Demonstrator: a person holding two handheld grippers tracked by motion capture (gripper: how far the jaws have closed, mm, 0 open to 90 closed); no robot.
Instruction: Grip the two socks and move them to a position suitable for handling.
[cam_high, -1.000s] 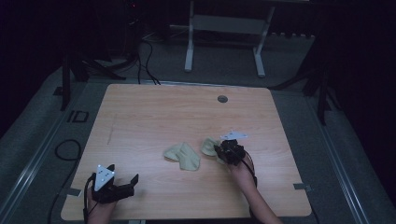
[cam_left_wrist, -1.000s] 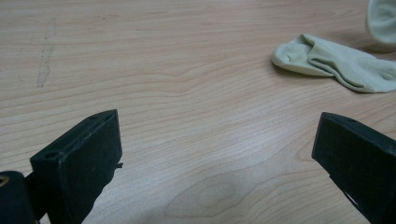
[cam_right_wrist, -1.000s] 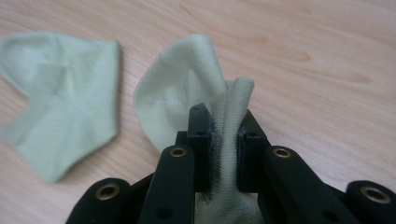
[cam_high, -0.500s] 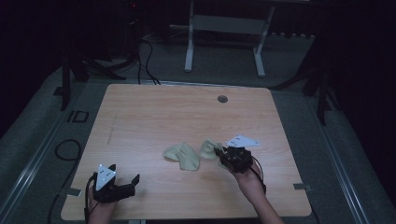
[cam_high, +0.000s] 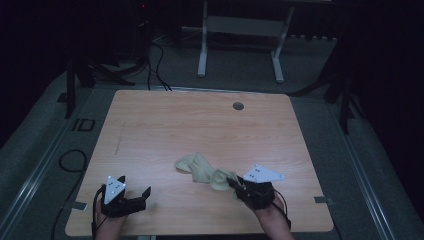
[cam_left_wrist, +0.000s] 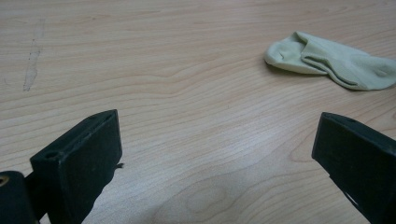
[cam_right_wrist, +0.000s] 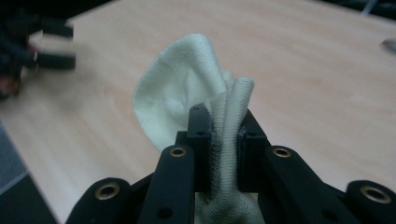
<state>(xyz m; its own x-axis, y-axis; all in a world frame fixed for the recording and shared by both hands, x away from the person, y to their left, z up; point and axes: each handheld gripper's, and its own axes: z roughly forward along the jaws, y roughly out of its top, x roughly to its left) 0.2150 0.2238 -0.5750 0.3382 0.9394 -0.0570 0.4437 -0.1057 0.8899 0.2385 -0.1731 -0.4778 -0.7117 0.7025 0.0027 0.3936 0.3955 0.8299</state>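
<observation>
Pale wood desk (cam_high: 165, 125), bare apart from a small round grommet (cam_high: 238, 106) near its far edge and two light green socks toward the near side.

Sock one (cam_high: 195, 167) lies flat and loose on the desk, near the middle, slightly crumpled; in the left gripper view it sits far off to the right (cam_left_wrist: 334, 63), untouched.

Sock two (cam_high: 220, 179) is just right of the first and touching or overlapping it in the high view; I cannot tell which. Its right end is clamped in the right gripper (cam_high: 235, 184). The right gripper view confirms: jaws narrow, a fold of knit fabric (cam_right_wrist: 224, 140) pinched between the pads, the rest of the sock bunched up beyond the tips.

Left gripper (cam_high: 142, 196) rests at the near left corner of the desk, well apart from both socks, jaws wide, nothing between them (cam_left_wrist: 215, 154).

Judgement on progress: early. One sock is gripped at one end; the other is not yet picked up. If the aim is pairing or folding the socks, what remains is laying the held sock out or onto its mate, bringing the left gripper in, and the fold itself.
</observation>
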